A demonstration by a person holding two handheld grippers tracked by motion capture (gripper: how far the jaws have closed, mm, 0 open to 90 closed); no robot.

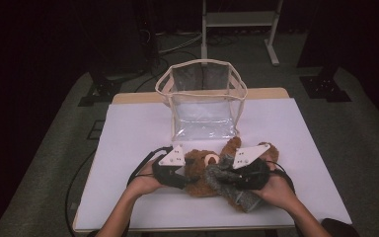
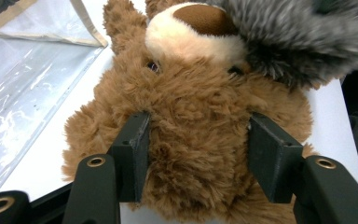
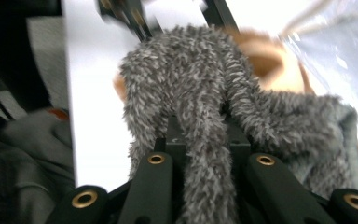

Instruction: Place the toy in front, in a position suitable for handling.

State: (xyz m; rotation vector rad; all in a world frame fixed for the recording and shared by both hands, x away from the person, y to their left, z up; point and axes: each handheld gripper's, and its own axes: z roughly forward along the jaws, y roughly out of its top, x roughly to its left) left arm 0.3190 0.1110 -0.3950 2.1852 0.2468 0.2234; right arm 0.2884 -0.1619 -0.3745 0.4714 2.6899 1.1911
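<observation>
Just in front of the clear plastic bag [image 1: 202, 98], on the white table sheet [image 1: 138, 128]: a brown teddy bear [image 1: 202, 173] lying on its back, cream muzzle [image 2: 191, 37] up, head toward the person, one ear close to the bag's lower edge. Draped over the bear on the side away from the left gripper: a grey fuzzy cloth [image 1: 234, 187], one end trailing off toward the table's near edge, farther from the bag than the bear. Clamped on the bear's furry head from either side: the left gripper [image 1: 177, 170], black pads sunk into the fur at a middling spread, squeezing the plush. Pinched on a fold of the grey cloth: the right gripper [image 1: 244, 173], jaws drawn nearly together with the fuzzy strip running down between them, slightly blurred in the right gripper view. Behind each gripper, a hand, forearms coming in from the table's near edge. Beyond the bag, the table's wooden rim [image 1: 266, 92], then grey floor [image 1: 365, 148] and a pale metal stand [image 1: 239, 19] in a dark room.
</observation>
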